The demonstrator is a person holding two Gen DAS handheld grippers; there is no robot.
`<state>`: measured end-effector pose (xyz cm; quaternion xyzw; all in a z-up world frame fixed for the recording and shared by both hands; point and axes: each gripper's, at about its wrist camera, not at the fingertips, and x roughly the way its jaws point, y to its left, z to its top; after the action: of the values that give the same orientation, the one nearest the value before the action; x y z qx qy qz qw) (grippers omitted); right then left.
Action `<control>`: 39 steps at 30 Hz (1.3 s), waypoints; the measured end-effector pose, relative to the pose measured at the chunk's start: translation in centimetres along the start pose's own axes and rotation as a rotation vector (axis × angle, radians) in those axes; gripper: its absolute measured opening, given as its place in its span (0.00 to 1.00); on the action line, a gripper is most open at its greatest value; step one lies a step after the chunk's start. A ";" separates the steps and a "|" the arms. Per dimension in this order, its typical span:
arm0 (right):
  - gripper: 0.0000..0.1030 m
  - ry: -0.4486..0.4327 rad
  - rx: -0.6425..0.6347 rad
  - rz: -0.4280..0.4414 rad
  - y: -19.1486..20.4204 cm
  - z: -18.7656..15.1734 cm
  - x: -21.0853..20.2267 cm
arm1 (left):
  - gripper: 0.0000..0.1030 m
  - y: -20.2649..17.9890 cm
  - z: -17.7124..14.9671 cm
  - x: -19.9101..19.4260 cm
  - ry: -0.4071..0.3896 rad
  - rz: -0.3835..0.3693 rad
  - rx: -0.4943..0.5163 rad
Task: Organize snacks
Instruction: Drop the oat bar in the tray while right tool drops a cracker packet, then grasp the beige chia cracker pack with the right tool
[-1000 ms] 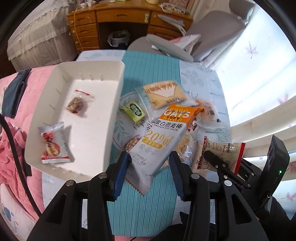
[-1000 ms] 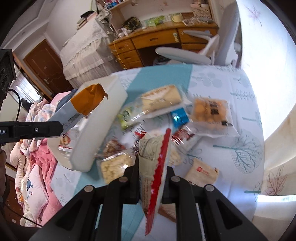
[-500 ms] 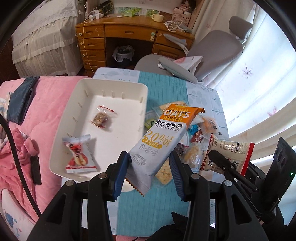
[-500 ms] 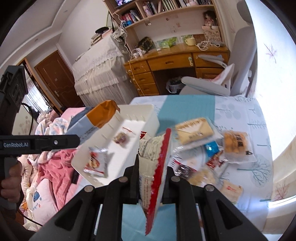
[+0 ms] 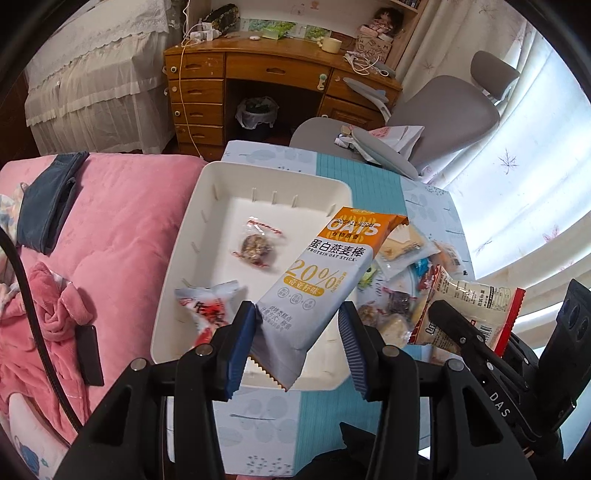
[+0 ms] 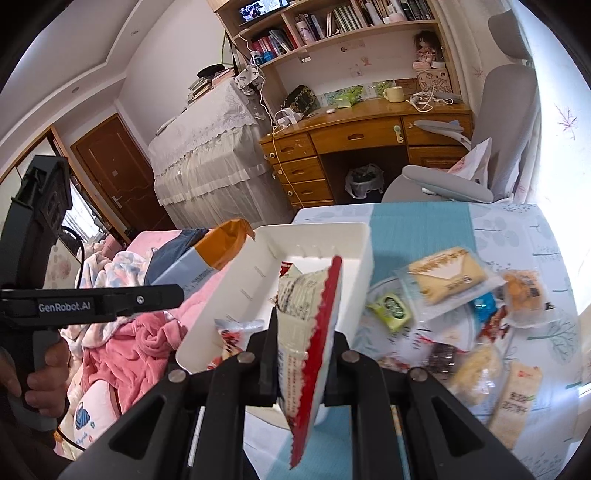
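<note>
Left gripper [image 5: 297,339] gripped the oat stick packet [image 5: 325,273] at its lower end, held above the white tray [image 5: 192,236]. Right gripper [image 6: 304,354] was pinched nearly shut on a red-edged snack packet [image 6: 308,332], near the tray's right wall.

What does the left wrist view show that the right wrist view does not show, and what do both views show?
Only the left wrist view: the printed face of the oat stick packet in the left gripper, and a round wrapped snack on the floor of the white tray.

Only the right wrist view: the bookshelf, the brown door, and a hand on the left gripper's handle.

Both: the tray, the red-edged packet in the right gripper, the wooden desk and the grey chair.
</note>
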<state>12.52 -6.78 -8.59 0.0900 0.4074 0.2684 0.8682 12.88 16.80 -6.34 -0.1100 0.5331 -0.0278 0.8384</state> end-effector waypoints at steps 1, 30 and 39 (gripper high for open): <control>0.14 -0.002 0.004 0.000 0.2 -0.2 0.2 | 0.44 0.6 0.0 0.1 0.002 -0.001 0.004; 0.55 0.036 0.137 -0.105 2.0 -1.7 2.2 | 0.71 2.9 0.5 2.3 0.047 -0.024 0.065; 0.55 0.072 0.187 -0.141 -0.7 -2.2 0.7 | 0.71 -0.4 -0.8 2.8 0.064 -0.048 0.071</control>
<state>11.49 -7.15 -10.75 0.1322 0.4670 0.1704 0.8576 13.43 15.88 -9.05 -0.0923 0.5556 -0.0703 0.8233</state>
